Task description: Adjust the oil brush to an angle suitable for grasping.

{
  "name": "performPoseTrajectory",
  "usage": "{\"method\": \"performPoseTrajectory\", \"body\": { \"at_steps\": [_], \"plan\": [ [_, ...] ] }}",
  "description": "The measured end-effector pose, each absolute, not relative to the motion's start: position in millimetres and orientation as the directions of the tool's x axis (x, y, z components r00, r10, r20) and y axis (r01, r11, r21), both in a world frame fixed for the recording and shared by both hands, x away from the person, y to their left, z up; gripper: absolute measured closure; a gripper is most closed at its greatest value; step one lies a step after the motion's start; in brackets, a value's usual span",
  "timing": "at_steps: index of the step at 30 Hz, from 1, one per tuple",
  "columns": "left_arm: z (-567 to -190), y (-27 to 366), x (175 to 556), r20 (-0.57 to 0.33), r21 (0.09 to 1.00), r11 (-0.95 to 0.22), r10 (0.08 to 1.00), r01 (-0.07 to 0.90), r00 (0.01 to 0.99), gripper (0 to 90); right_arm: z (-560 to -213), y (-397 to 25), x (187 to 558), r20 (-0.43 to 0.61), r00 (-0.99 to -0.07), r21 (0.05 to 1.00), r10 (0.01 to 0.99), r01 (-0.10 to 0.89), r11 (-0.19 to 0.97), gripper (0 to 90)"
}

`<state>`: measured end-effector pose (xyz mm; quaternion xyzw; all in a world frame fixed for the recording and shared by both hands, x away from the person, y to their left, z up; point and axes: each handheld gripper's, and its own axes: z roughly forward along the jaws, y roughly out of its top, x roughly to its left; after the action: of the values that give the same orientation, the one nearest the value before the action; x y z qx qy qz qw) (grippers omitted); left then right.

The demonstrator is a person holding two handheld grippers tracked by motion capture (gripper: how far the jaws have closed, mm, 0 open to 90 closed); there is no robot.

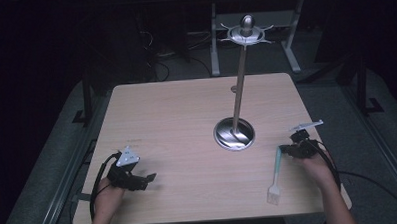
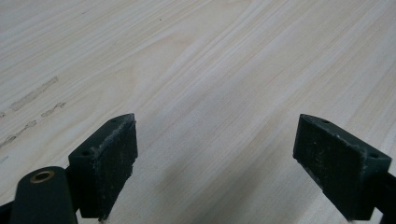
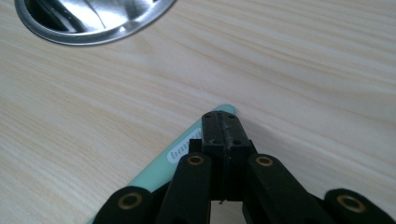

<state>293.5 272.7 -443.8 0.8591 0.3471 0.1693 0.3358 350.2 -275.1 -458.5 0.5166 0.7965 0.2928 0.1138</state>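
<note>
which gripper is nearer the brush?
Right. The right gripper is at the top end of the brush handle, jaws closed there. The left gripper sits open across the table, well left of it.

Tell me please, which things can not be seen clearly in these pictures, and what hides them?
- Right gripper, right gripper view: the closed jaws cover the end of the green brush, so whether they pinch it cannot be told.
- Brush bristles, high view: too small for detail.
- Stand base, right gripper view: cut off by the top edge.
- Stand's top disc, high view: its thin hooks are small against the dark floor.
- Left gripper, left gripper view: bottom edge cuts its body.
</note>
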Motion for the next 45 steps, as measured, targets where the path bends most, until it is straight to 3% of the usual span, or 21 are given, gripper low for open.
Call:
{"method": "performPoseTrajectory", "body": {
  "at_steps": [36, 45],
  "plan": [
    [-443.9, 275.9, 292.4, 0.051, 0.701, -0.518, 0.723, 0.491, 0.689, 13.4, -458.6, -210.7, 369.3, 0.118, -0.563, 0.605, 0.818, 0.694, 0.39, 89.8],
    [-444.6, 275.6, 292.3, 0.046, 0.702, -0.512, 0.726, 0.494, 0.687, 13.4, -445.9, -212.5, 351.1, 0.135, -0.568, 0.603, 0.812, 0.697, 0.387, 89.8]
  ]
}}
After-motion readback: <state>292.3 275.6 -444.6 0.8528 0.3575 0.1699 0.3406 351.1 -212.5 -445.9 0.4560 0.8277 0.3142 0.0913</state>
